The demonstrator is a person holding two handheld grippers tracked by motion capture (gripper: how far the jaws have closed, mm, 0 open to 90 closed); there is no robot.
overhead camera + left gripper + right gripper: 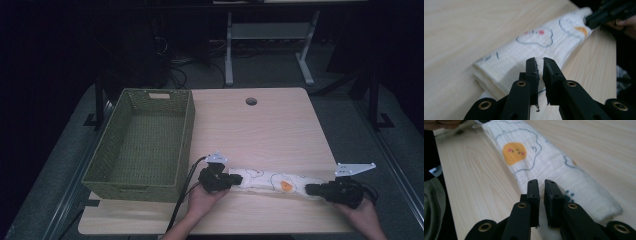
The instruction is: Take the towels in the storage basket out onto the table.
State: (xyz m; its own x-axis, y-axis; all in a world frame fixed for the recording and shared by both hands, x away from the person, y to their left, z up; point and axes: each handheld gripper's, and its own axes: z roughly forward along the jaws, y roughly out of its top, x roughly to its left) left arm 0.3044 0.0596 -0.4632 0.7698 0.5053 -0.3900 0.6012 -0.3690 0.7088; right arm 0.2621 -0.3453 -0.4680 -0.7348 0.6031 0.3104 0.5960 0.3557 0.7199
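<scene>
A basket (140,145) sits on the left side of the desk (260,130). A folded cloth (272,181) lies to its right, near the front edge, between the left tool (231,181) and the right tool (311,189).

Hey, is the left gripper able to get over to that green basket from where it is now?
Probably yes. The left gripper is pinching the folded cloth, and the basket sits just to its left with bare table between; the cloth would come along.
</scene>
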